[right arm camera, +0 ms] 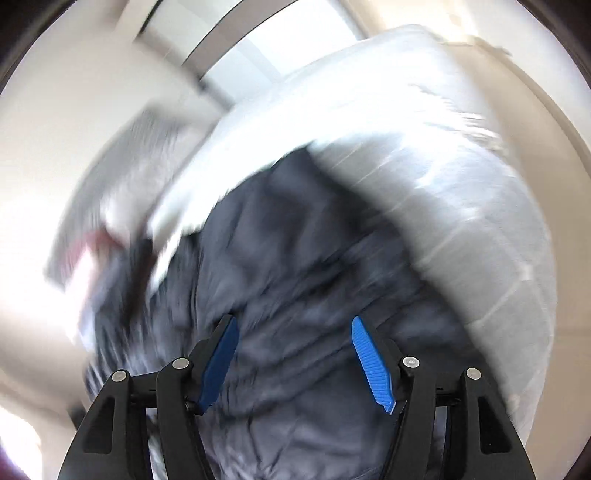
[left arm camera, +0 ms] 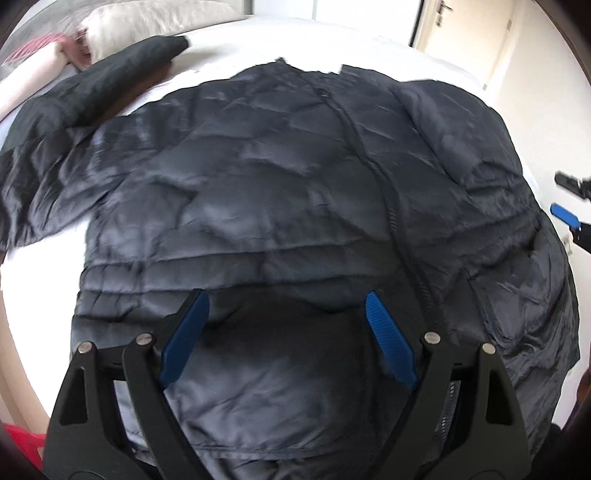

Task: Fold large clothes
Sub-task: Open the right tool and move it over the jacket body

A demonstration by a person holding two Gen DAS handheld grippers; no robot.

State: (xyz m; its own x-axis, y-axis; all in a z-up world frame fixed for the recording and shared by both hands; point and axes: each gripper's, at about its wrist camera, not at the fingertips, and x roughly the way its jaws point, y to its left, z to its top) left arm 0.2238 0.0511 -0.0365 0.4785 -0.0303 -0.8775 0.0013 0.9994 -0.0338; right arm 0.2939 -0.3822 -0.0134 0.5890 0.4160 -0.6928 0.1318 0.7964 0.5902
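Closest in the left view is the left gripper. Its blue fingers are spread wide and hold nothing. It hangs just above the bottom edge of the jacket.

The right gripper is spread wide too, with nothing between its fingers. Its own view is very blurry. In the left view it peeks in at the far right, off the side of the jacket.

The dark puffy jacket lies flat on the white bed, front side up, with the zip running down the middle. One sleeve sticks out to the left, toward the pillow at the far end. The other side looks a bit bunched near the bed's edge.

I think the folding has not begun. The jacket is only laid out. The sleeves and body are all left to fold.
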